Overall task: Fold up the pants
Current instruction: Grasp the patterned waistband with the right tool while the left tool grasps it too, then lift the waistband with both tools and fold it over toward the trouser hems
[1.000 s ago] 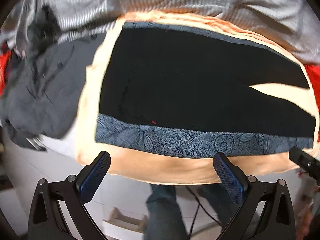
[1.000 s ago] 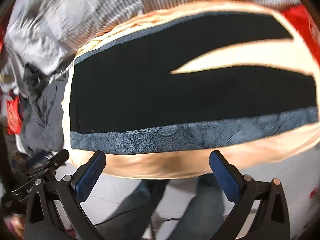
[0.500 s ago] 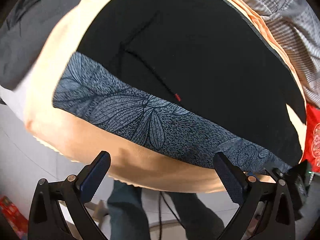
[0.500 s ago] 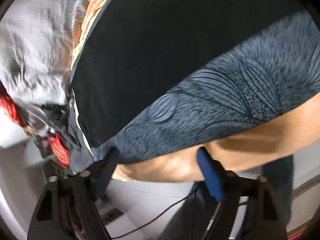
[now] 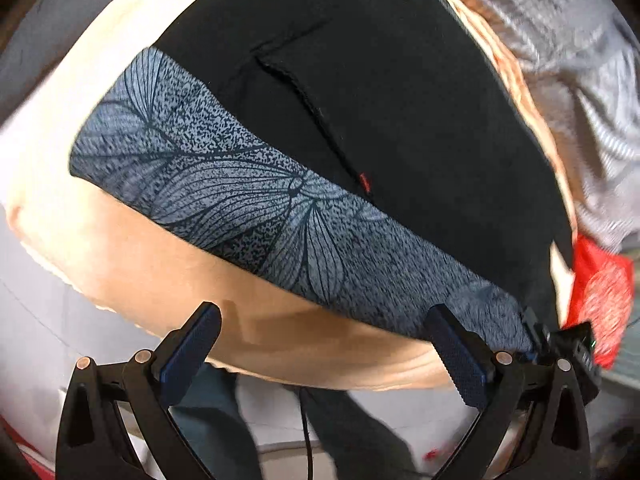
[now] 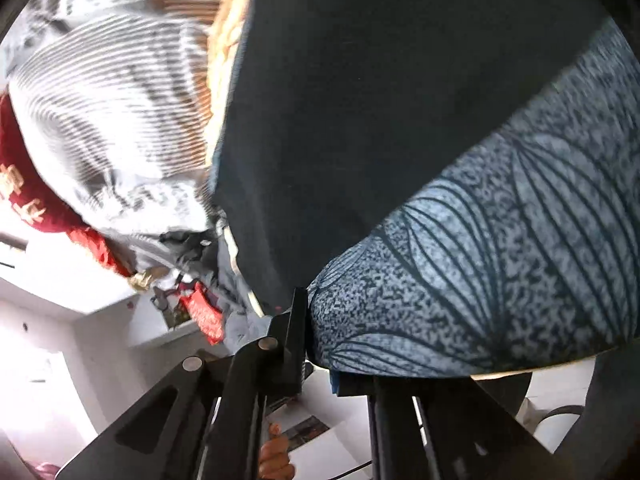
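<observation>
Black pants (image 5: 380, 100) with a blue-grey leaf-patterned band (image 5: 248, 200) along the near side lie flat on a peach padded surface (image 5: 120, 264). My left gripper (image 5: 324, 320) is open just in front of that surface's near edge, with nothing between its fingers. It sits short of the band. In the right wrist view my right gripper (image 6: 316, 344) is shut on the end corner of the patterned band (image 6: 500, 260), where the black cloth (image 6: 340, 120) meets it. Its lower finger is hidden under the cloth. The left wrist view also shows the right gripper (image 5: 560, 344) at the band's right end.
Grey striped cloth (image 5: 580, 80) (image 6: 100, 100) lies beyond the pants. A red printed item (image 5: 604, 292) sits at the right end, and dark grey clothing (image 5: 60, 8) at the far left. A person's jeans (image 5: 212, 420) and a cable (image 5: 306, 432) show below the padded edge.
Both grippers have dropped close to the pants' near patterned edge. The right gripper has gone from wide open to shut on the band's corner. The left stays open.
</observation>
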